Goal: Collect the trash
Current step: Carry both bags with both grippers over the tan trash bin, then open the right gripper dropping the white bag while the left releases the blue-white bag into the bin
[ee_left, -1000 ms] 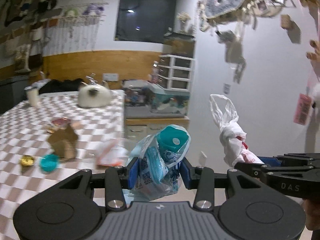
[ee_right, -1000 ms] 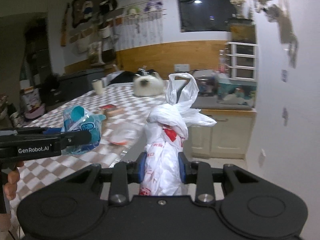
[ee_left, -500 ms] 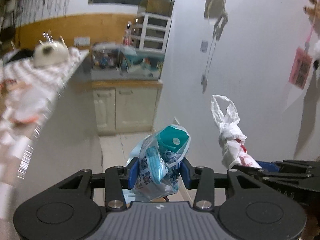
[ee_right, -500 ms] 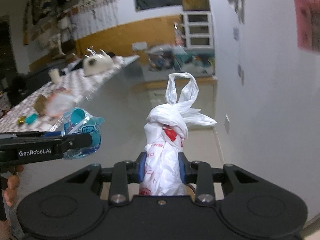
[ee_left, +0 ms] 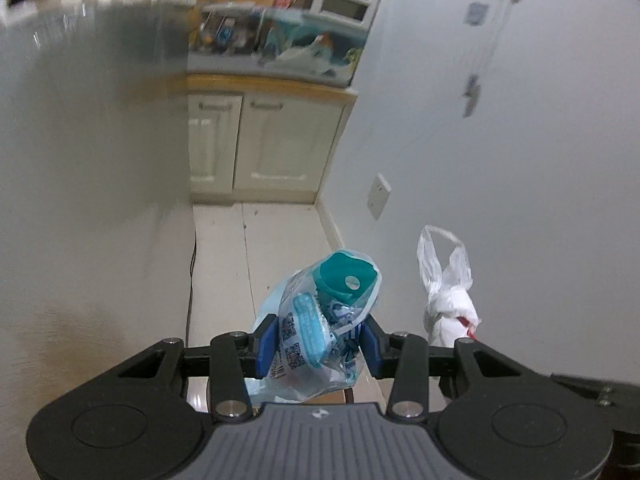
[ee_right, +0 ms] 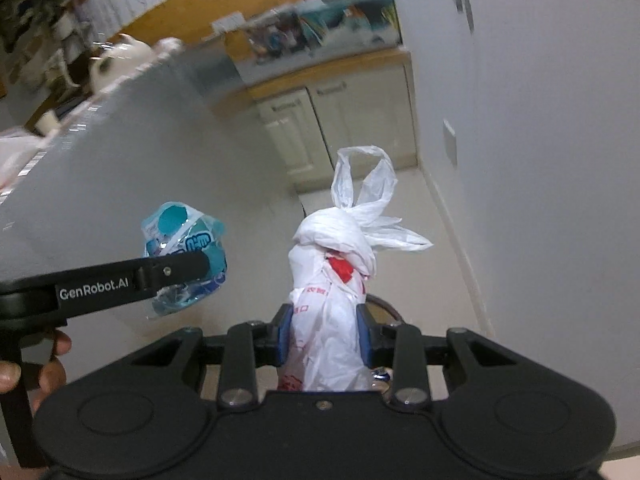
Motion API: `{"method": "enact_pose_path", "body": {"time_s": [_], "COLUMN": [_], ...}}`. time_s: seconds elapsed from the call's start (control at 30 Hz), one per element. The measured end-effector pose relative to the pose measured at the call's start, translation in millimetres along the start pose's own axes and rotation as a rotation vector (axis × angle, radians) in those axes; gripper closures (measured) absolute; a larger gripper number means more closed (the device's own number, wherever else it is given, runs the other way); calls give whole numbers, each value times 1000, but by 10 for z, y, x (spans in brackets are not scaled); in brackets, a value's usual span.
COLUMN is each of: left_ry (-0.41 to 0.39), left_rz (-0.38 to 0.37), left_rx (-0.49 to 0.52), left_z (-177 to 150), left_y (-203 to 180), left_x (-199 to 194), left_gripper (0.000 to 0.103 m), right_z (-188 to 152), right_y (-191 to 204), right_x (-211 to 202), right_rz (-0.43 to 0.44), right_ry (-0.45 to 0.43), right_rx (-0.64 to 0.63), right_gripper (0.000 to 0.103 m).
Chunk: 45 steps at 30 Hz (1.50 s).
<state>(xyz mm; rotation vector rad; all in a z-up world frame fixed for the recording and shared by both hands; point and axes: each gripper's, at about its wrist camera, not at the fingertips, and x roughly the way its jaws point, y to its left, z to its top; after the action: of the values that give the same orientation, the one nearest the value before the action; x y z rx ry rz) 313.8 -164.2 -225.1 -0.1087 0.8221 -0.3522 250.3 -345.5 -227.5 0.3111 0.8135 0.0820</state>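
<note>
My left gripper (ee_left: pixel 318 346) is shut on a clear blue wrapper (ee_left: pixel 320 320) with a teal lid inside, held in the air over the floor. It also shows in the right wrist view (ee_right: pixel 184 256), left of centre. My right gripper (ee_right: pixel 324 336) is shut on a knotted white plastic bag with red print (ee_right: pixel 332 280). That bag shows in the left wrist view (ee_left: pixel 446 292), to the right of the wrapper. A dark round rim (ee_right: pixel 382 308) peeks out just below the bag; what it belongs to is hidden.
A grey counter side wall (ee_left: pixel 92 140) stands on the left. A white wall (ee_left: pixel 500 140) with a socket (ee_left: pixel 378 196) runs on the right. Cream cabinets (ee_left: pixel 260 144) close the far end of a narrow tiled floor strip (ee_left: pixel 256 248).
Both grippers have swung away from the checkered tabletop and tilted down toward the floor passage. Each keeps its hold on its trash.
</note>
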Motion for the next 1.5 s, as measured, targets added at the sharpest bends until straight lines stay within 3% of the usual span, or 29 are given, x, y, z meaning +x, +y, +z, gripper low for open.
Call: {"method": "enact_pose_path", "body": {"time_s": [0.27,0.43,0.73,0.83,1.03,1.07,1.1,1.17,1.5], "left_ry": [86,145,256,321,350,354,360,369,434], "left_rz": [28,37,42,60,46,48,50,51,53], "left_rx": [-59,-91,-148,-110,-128,-132,-138,-147,-123], "left_z": [-55,-237,-648,-694,-742,-753,-760,-756,-870], "left_y": [413,708,1001,973,1049,1067,1082,1100,1062], "left_x": [928,1396,1980,2128,2231,2241,2254,2287,2424], "left_gripper": [59,59,59,59,59,59,59,59,59], "right_z": [-67,-297,-701,-796,-923,-885,-875,-860,-817], "right_y": [-157,-266,-248,-184,-173,-196,-213,-251,-377], "right_x": [1116,1826,2740,2915,3136,3161,3156,3119,3004], "right_rz": [11,29,61,80,85,82,79,63,-50], "right_ry": [100,200,398,430,476,467,455,441,453], "right_rx": [118,178,13,-38,-97,-90,-83,-90,-116], "right_gripper": [69,69,69,69,64,60,46,31,28]}}
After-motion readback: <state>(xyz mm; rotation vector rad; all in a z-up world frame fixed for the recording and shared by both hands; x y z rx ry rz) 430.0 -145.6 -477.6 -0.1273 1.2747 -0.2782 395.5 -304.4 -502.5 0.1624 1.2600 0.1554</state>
